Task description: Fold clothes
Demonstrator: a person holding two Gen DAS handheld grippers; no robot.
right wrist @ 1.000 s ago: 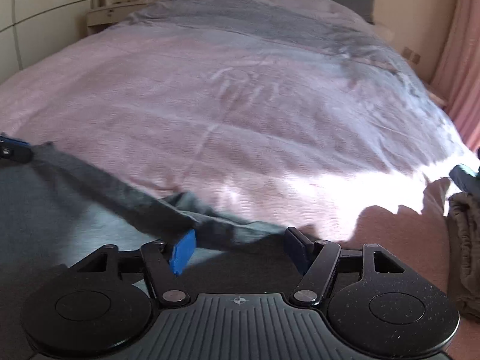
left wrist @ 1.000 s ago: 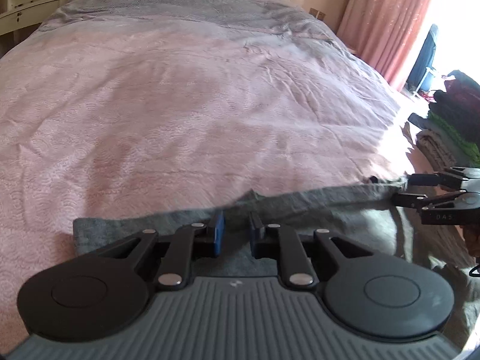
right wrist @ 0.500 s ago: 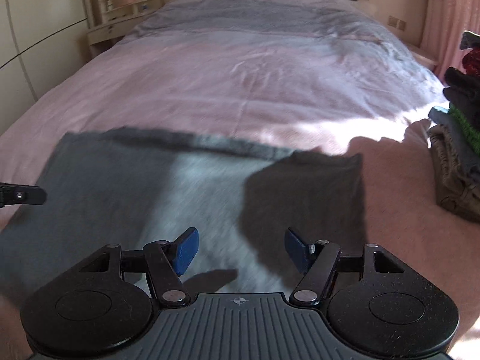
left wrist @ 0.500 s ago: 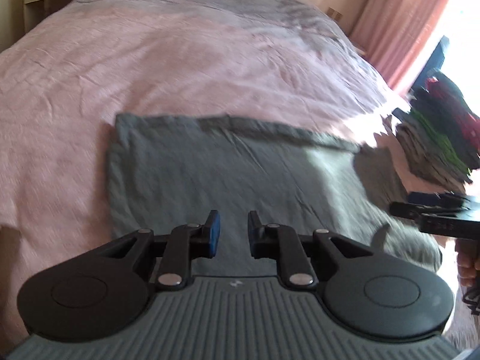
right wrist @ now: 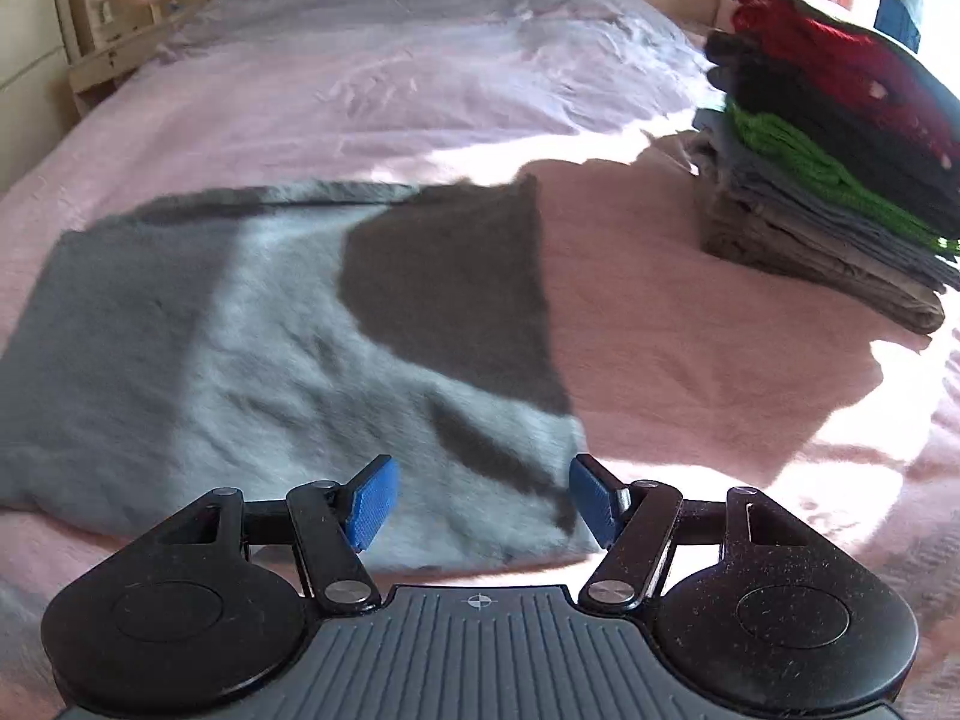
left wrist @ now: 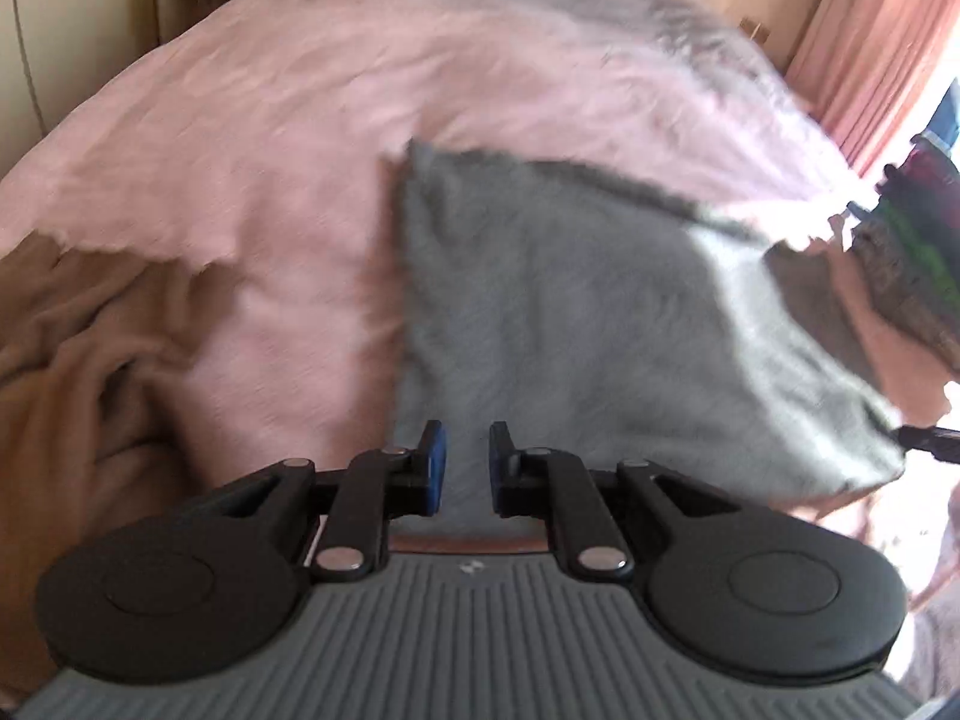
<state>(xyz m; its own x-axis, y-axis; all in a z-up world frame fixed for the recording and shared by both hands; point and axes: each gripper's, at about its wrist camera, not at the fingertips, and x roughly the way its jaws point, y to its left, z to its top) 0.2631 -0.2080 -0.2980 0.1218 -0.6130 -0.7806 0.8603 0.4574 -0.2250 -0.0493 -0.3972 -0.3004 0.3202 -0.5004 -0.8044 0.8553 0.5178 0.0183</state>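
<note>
A grey garment (left wrist: pixel 600 324) lies flat, folded into a rough rectangle, on the pink bedspread (left wrist: pixel 252 138). It also shows in the right wrist view (right wrist: pixel 252 348), partly in shadow. My left gripper (left wrist: pixel 461 462) hangs over its near left edge, jaws a small gap apart, holding nothing. My right gripper (right wrist: pixel 480 498) is wide open and empty above the garment's near right corner. The tip of my right gripper (left wrist: pixel 927 437) shows at the garment's right corner in the left wrist view.
A stack of folded clothes (right wrist: pixel 828 156), with red, dark, green and grey layers, stands on the bed to the right. A crumpled tan blanket (left wrist: pixel 78 360) lies at the left. A shelf unit (right wrist: pixel 120 30) and pink curtains (left wrist: pixel 870 42) flank the bed.
Both grippers let go of the grey garment's far edge and pulled back toward its near edge. The garment now lies folded flat. The left view has swung left.
</note>
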